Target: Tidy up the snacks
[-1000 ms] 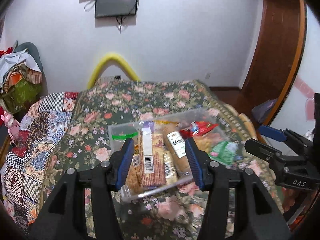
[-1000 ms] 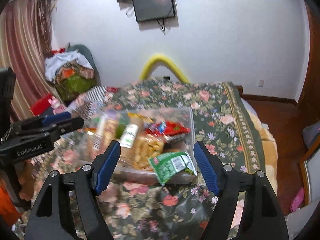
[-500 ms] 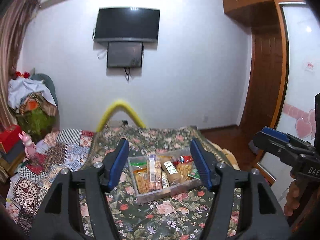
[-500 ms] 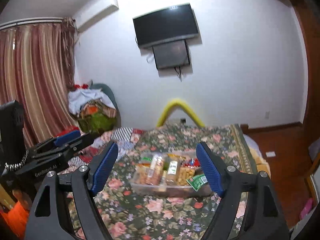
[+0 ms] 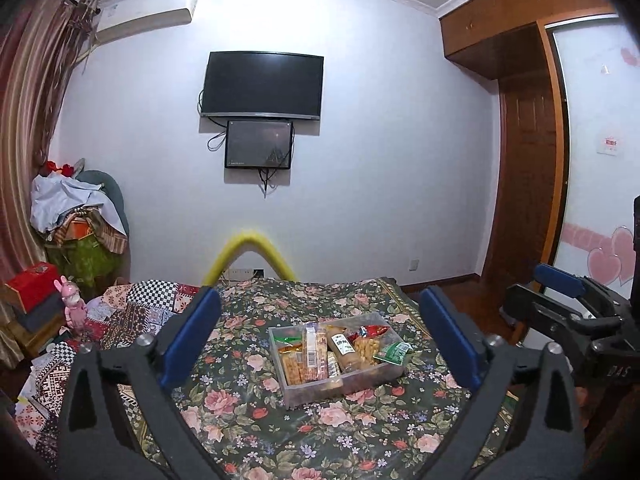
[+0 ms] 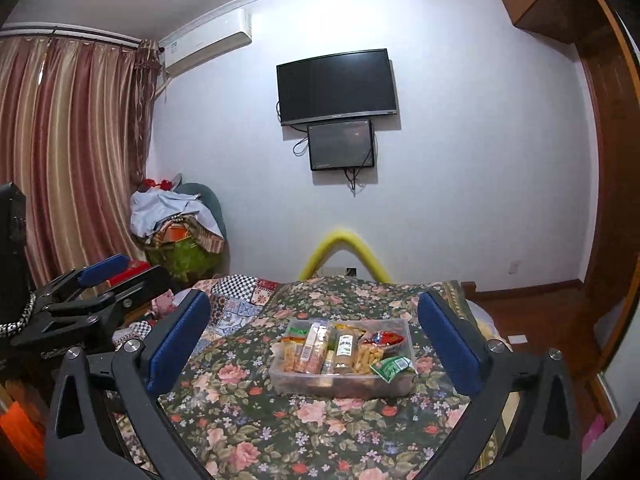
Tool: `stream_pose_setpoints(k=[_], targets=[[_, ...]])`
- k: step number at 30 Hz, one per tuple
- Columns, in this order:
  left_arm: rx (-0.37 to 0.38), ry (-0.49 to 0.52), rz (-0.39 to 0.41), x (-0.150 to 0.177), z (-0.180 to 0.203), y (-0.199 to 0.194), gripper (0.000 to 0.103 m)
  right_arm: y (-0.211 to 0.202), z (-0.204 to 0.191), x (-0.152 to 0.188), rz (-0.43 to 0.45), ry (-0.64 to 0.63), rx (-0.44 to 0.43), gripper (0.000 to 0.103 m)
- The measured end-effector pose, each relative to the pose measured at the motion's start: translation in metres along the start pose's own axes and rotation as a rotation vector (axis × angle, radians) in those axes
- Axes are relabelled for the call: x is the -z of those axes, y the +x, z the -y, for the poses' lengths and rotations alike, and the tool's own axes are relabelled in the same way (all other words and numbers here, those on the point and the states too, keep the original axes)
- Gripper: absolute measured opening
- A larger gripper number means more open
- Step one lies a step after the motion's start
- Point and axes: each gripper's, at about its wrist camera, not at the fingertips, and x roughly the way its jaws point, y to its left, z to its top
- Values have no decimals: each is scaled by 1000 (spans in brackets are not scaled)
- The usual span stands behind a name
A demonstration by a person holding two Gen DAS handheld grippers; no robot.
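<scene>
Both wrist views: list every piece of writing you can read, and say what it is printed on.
"DAS": on the right gripper body, in the left wrist view.
Label on the bottle in the snack box: too small to read.
Barcode packet: digits unreadable.
Wall sign and TV logo: blurred.

Clear plastic bin (image 5: pixel 338 384) sits flat on the flowery bedspread (image 5: pixel 248 360), crammed with snack packs (image 6: pixel 320 346) lying side by side; a green packet (image 6: pixel 391 367) hangs over its rim.
</scene>
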Motion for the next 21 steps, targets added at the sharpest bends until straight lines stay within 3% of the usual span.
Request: stream_pose_setpoints(k=[21], targets=[[-3, 7, -33, 15, 3, 5, 103, -9, -1, 10, -16, -16, 23, 103]])
